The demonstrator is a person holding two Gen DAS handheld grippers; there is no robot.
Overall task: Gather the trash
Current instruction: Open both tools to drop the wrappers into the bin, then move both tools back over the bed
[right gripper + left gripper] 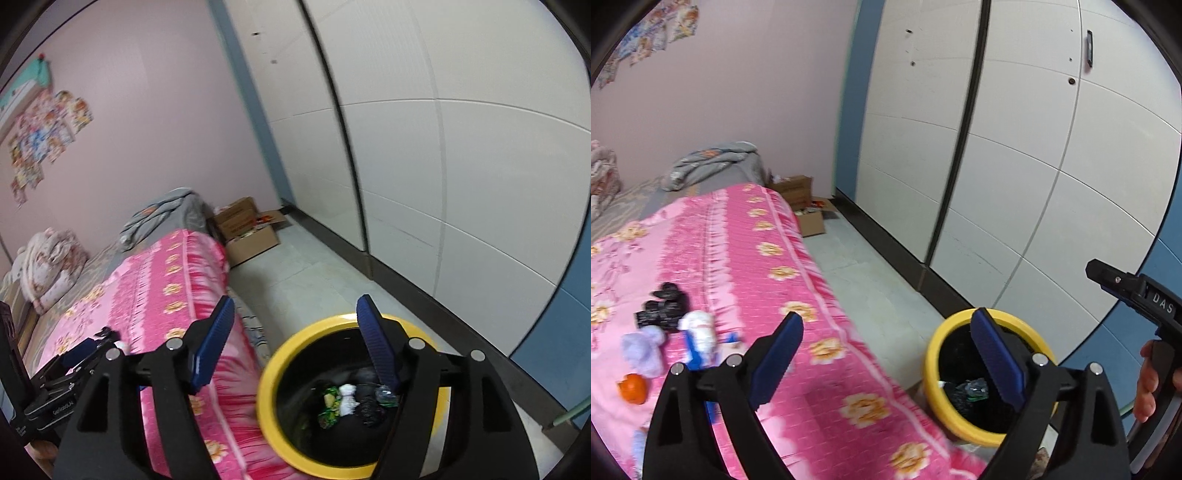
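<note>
Two grippers show, both with fingers spread wide and nothing between them. In the left wrist view the left gripper [886, 354] fills the lower middle of the frame, its blue pads [777, 360] parted over the edge of the bed [746, 258] and the bin [932, 365]. The right gripper [295, 339] sits low in the right wrist view, its pads [376, 339] apart, the right-hand one over the bin's mouth.

Trash lies at the lower left of the left wrist view, on the pink flowered cover: a black wad [663, 304], a white crumpled piece [700, 328] just beside it, a lilac wad [642, 349] below, an orange peel [633, 387] at the far lower left, and blue scraps [696, 354] near the left finger.

The yellow bin stands on the floor [864, 280] just beside the bed, lower right of centre in both views. Inside it, seen from the right wrist, sit a green wrapper [330, 406], a white wad [348, 400] and a black piece [369, 406], close together at the bottom.

White wardrobe doors [1015, 147] take the right of both frames; cardboard boxes [247, 229] stand on the floor past the bed's far end.
</note>
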